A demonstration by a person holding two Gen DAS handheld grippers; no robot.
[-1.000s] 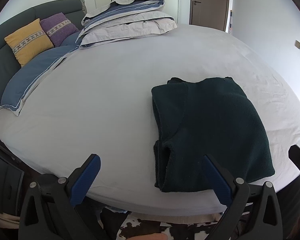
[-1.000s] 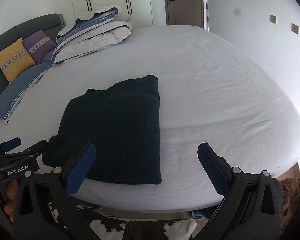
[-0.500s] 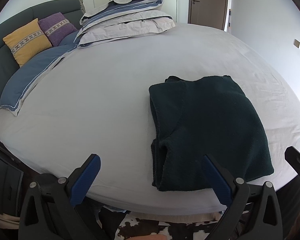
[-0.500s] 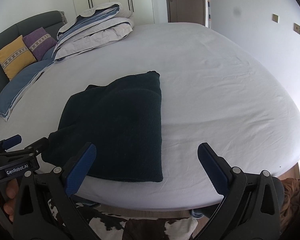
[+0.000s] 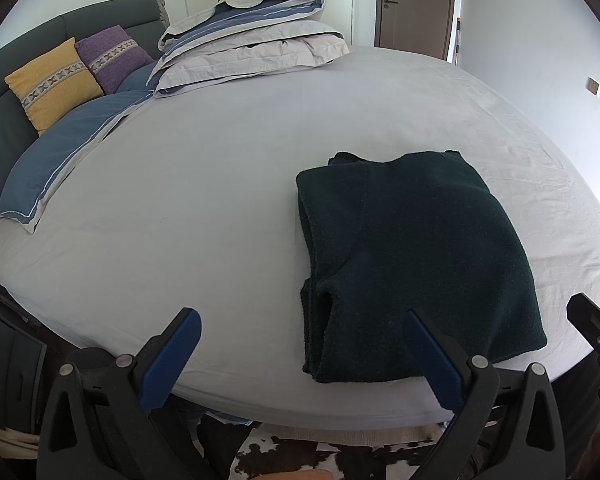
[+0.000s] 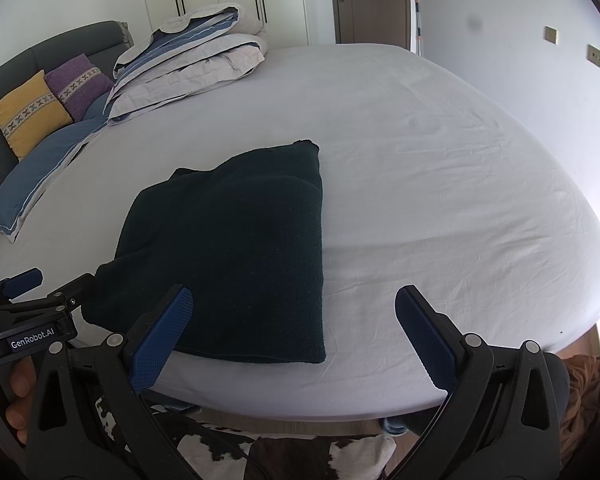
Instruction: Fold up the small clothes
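**Folded garment at the near edge, both grippers clear**

The left gripper (image 5: 300, 354) hangs off the bed (image 5: 228, 184) with jaws wide apart, holding nothing. The dark garment (image 5: 416, 256) lies folded near the near edge, likely kept within reach. The right gripper (image 6: 294, 330) likewise gapes empty. The left view alone shows layered folds along the garment's left side; the right view shows a hand (image 6: 8, 396) gripping the left tool.
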